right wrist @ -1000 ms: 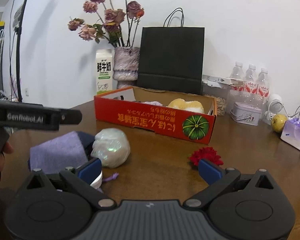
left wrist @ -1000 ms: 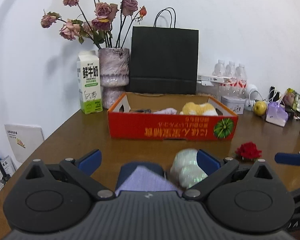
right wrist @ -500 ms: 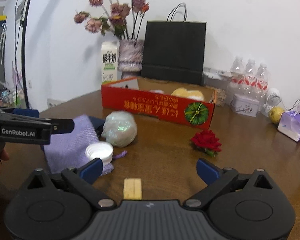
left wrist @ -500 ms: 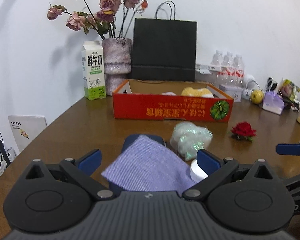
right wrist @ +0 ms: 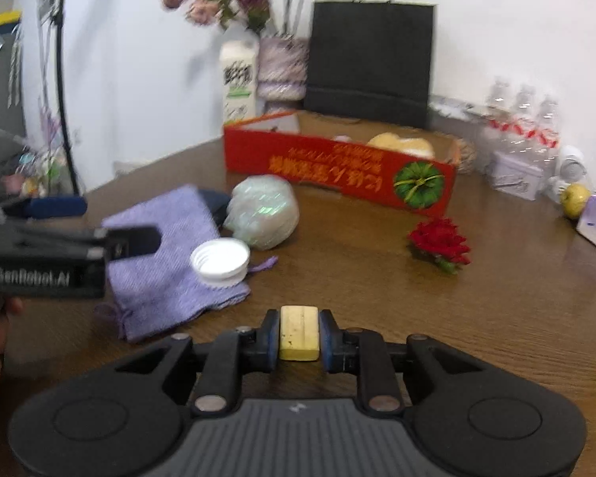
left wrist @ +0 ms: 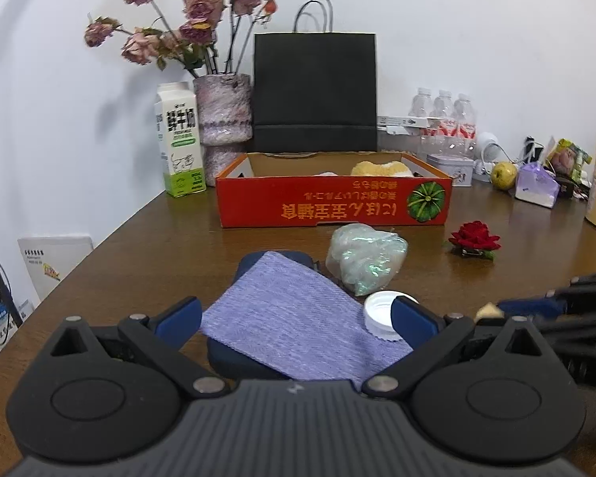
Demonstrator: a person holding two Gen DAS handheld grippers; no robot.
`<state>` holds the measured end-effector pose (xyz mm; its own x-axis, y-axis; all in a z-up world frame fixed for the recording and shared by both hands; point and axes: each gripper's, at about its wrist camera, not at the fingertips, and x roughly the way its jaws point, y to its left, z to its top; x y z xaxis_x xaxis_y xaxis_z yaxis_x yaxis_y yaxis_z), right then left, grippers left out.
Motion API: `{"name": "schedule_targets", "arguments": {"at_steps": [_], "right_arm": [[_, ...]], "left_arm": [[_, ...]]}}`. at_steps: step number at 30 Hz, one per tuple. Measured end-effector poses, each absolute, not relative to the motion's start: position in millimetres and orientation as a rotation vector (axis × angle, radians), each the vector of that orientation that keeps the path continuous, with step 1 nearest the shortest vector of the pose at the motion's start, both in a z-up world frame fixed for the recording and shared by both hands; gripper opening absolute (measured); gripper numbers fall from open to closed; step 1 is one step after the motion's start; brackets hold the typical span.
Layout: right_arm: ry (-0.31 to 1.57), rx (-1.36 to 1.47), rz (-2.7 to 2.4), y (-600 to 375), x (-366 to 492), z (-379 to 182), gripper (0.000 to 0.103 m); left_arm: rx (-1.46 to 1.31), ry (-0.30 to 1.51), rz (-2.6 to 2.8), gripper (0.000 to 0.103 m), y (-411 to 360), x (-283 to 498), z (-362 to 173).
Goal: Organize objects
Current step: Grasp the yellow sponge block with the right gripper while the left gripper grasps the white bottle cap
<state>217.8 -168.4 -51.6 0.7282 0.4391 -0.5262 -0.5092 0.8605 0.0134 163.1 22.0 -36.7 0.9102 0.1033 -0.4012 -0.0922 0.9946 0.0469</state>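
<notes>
Yellow, stiff and light by our guess, the small block (right wrist: 299, 332) sits low over the table (right wrist: 437, 318), pinched on its long sides by our right gripper (right wrist: 299, 338), whose jaws have just closed on it. Our left gripper (left wrist: 296, 316) stands open over the purple pouch (left wrist: 294, 318). Its side reads "GenRobot.AI"

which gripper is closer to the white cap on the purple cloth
Left. The left gripper stands open over the purple cloth, one finger right beside the white cap. The right gripper, shut on a small yellow block, sits off the cloth, further away.
</notes>
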Motion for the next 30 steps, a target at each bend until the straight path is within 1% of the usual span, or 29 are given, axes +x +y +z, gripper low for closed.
{"name": "schedule_targets", "arguments": {"at_steps": [7,8,11,13,15,16,17,19,20,21,30], "right_arm": [[0.436,-0.001,0.402,-199.9,214.6,-44.2,0.02],[0.431,0.011,0.395,-202.9,215.3,-44.1,0.02],[0.421,0.024,0.391,-207.2,217.9,-43.6,0.02],[0.41,0.021,0.39,-208.0,217.5,-42.8,0.02],[0.401,0.021,0.388,-208.6,217.4,-42.3,0.02],[0.398,0.021,0.387,-208.1,216.4,-42.2,0.02],[0.397,0.022,0.388,-207.8,217.0,-42.6,0.02],[0.395,0.017,0.391,-206.5,215.8,-42.6,0.02],[0.392,0.013,0.391,-205.1,213.4,-42.6,0.02],[0.388,0.008,0.393,-204.4,212.5,-42.4,0.02],[0.364,-0.014,0.404,-200.7,207.7,-41.9,0.02]], "left_arm": [[0.109,0.428,0.007,0.103,-16.4,171.4,-38.0],[0.112,0.442,-0.002,0.102,-20.9,175.4,-38.8],[0.109,0.492,-0.001,0.096,-30.9,191.1,-43.3],[0.093,0.53,0.016,0.09,-33.9,200.8,-46.0],[0.06,0.556,0.027,0.079,-33.5,208.1,-48.1],[0.04,0.569,0.033,0.077,-32.2,211.7,-49.6],[0.026,0.578,0.039,0.073,-31.2,214.2,-50.0],[0.007,0.586,0.044,0.062,-29.8,218.3,-50.7],[0.002,0.59,0.045,0.049,-29.5,219.4,-51.1],[-0.001,0.597,0.043,0.041,-29.6,220.4,-51.8],[-0.031,0.549,0.047,0.041,-24.1,210.2,-47.7]]}}
